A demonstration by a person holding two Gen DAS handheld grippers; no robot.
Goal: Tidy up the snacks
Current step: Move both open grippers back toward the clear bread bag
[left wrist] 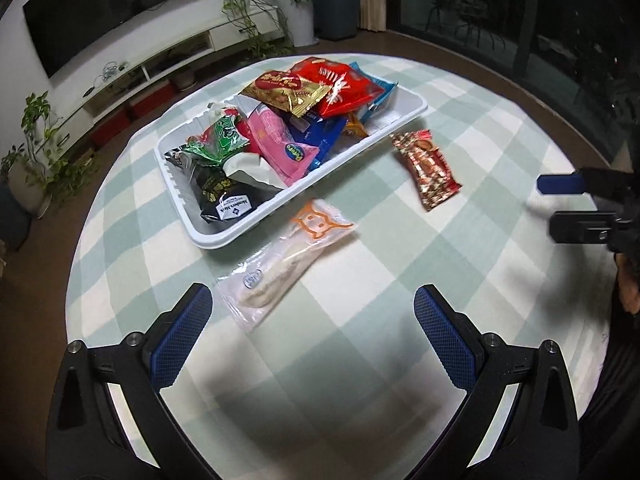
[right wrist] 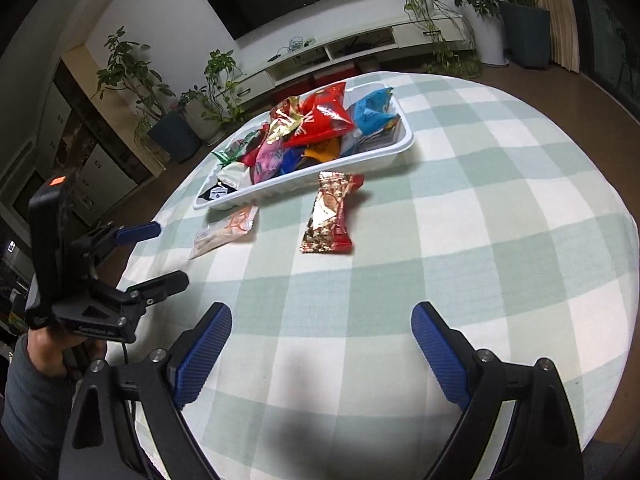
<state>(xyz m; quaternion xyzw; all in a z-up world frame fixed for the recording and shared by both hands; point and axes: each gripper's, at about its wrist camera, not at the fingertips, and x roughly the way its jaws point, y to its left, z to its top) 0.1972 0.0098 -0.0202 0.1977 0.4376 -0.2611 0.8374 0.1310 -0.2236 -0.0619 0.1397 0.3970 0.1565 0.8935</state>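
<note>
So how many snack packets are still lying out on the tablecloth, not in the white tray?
2. The clear packet with orange print lies just in front of the white tray; the red-and-gold packet lies off its long side. None seems hidden.

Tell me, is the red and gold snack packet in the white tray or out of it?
Out. The red and gold packet lies flat on the checked tablecloth beside the white tray.
</note>
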